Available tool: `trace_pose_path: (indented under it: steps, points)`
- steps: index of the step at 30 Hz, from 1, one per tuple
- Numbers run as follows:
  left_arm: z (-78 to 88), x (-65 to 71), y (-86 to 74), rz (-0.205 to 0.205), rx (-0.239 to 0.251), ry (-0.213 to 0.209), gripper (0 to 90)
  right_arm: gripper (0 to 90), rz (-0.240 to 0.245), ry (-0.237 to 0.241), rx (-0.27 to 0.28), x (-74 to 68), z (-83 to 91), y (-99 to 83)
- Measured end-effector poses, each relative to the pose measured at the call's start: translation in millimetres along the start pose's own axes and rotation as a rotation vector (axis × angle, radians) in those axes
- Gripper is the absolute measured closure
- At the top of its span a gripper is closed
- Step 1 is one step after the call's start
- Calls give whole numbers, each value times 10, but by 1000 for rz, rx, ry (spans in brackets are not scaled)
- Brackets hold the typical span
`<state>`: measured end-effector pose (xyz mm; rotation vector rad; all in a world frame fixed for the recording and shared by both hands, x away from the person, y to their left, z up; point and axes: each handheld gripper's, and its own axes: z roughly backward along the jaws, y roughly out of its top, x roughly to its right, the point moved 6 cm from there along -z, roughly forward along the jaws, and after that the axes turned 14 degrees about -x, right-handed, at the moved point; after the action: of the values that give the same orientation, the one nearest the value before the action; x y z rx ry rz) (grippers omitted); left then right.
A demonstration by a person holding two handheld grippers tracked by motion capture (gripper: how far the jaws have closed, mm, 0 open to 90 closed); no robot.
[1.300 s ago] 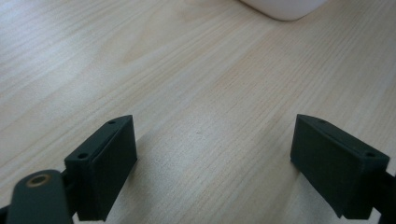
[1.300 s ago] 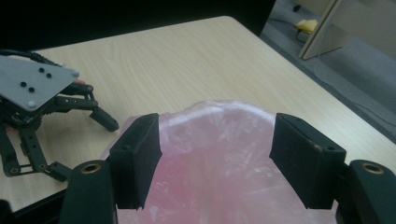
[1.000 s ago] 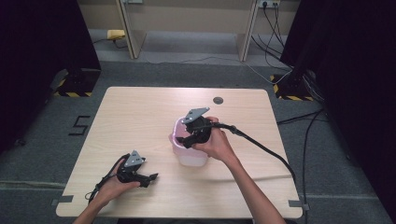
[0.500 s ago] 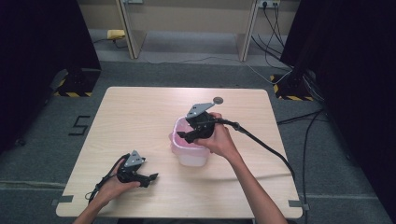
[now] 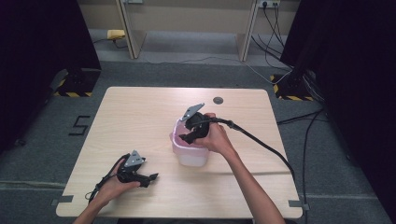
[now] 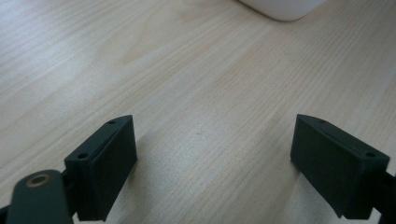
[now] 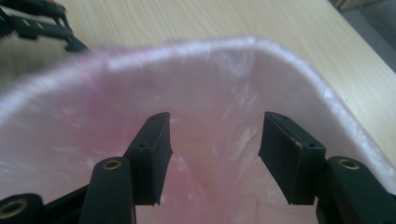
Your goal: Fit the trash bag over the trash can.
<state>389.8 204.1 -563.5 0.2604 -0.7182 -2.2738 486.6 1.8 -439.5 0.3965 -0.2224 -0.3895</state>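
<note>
Nearest the person, the left claw (image 5: 150,177) rested on the front-left part of the counter (image 5: 140,116), its jaws spread wide with nothing but bare wood between them in the left gripper view; the rounded white base of the small bin (image 6: 285,8) showed at the top edge of that view, well apart from the jaws.

Farther in, near the middle of the counter, stood the small bin (image 5: 190,157), lined with a thin pink plastic bag (image 5: 175,138) whose edge was folded over the rim. The right claw (image 5: 186,138) pointed down into the bin's mouth. In the right gripper view its jaws had just been closing and stood partly apart, with only crumpled pink film (image 7: 210,154) behind them; whether the pads touched the film could not be told, and nothing was clearly pinched.

The step in hand looked like working the bag liner inside the bin, either pressing it into place or gathering it to lift out. The next move probably called for closing on a fold of film, while the idle left claw steadied the light bin so it would not tip or slide.
</note>
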Motion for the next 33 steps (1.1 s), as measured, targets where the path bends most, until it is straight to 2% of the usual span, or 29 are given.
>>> trace_pose_path:
  steps: [3, 5, 7, 8, 10, 11, 12, 13, 14, 15, 16, 17, 18, 19, 20, 21, 23, 24, 25, 29, 30, 31, 33]
  points:
    - [0, 0, 0, 0, 0, 0, 136, 426, 29, -2, -27, 0, -27, -26]
    - [0, 0, 0, 0, 0, 0, 136, 421, 37, 7, -21, -6, -21, -23]
    - [0, 0, 0, 0, 0, 0, 137, 409, 23, 16, 9, -14, 31, -9]
    - [0, 0, 0, 0, 0, 0, 136, 402, 18, 5, 55, -4, 135, 8]
    - [0, 0, 0, 0, 0, 0, 137, 396, 0, -6, 93, -1, 264, 5]
    - [0, 0, 0, 0, 0, 0, 136, 396, 0, -6, 93, -1, 264, 5]
    - [0, 0, 0, 0, 0, 0, 137, 380, -37, -42, 125, 23, 398, -21]
    - [0, 0, 0, 0, 0, 0, 136, 380, -37, -42, 125, 23, 398, -21]
    - [0, 0, 0, 0, 0, 0, 136, 372, -46, -68, 137, 50, 456, -35]
    - [0, 0, 0, 0, 0, 0, 136, 354, -84, -117, 148, 105, 546, -70]
    - [1, 0, -1, -1, -2, 0, 136, 352, -108, -138, 151, 140, 575, -92]
    - [1, 0, -1, -1, -2, 0, 137, 352, -108, -138, 151, 140, 575, -92]
    - [0, 0, 0, 0, 0, 0, 136, 346, -159, -162, 149, 211, 592, -148]
    - [0, 0, 0, 0, 0, 0, 136, 346, -159, -162, 149, 211, 592, -148]
    - [1, 0, -1, -1, -2, 0, 136, 339, -197, -181, 123, 289, 559, -217]
    - [1, 0, -1, -1, -2, 0, 136, 339, -197, -181, 123, 289, 559, -217]
    - [0, 0, 0, 0, 0, 0, 136, 340, -236, -207, 91, 372, 500, -300]
    - [1, 0, -1, -1, -2, 0, 136, 340, -235, -235, 35, 414, 445, -356]
    - [1, 0, -1, 0, -2, 0, 136, 340, -233, -252, 9, 429, 417, -372]
    - [0, 0, 0, 0, 0, 0, 136, 358, -234, -248, -22, 418, 355, -373]
    - [0, 1, 0, 0, 0, 0, 137, 362, -222, -241, -52, 414, 296, -374]
    - [0, 1, 0, 0, 0, 0, 137, 362, -222, -241, -52, 414, 296, -374]
    - [0, 0, -1, -2, -1, 0, 136, 371, -220, -263, -98, 437, 233, -401]
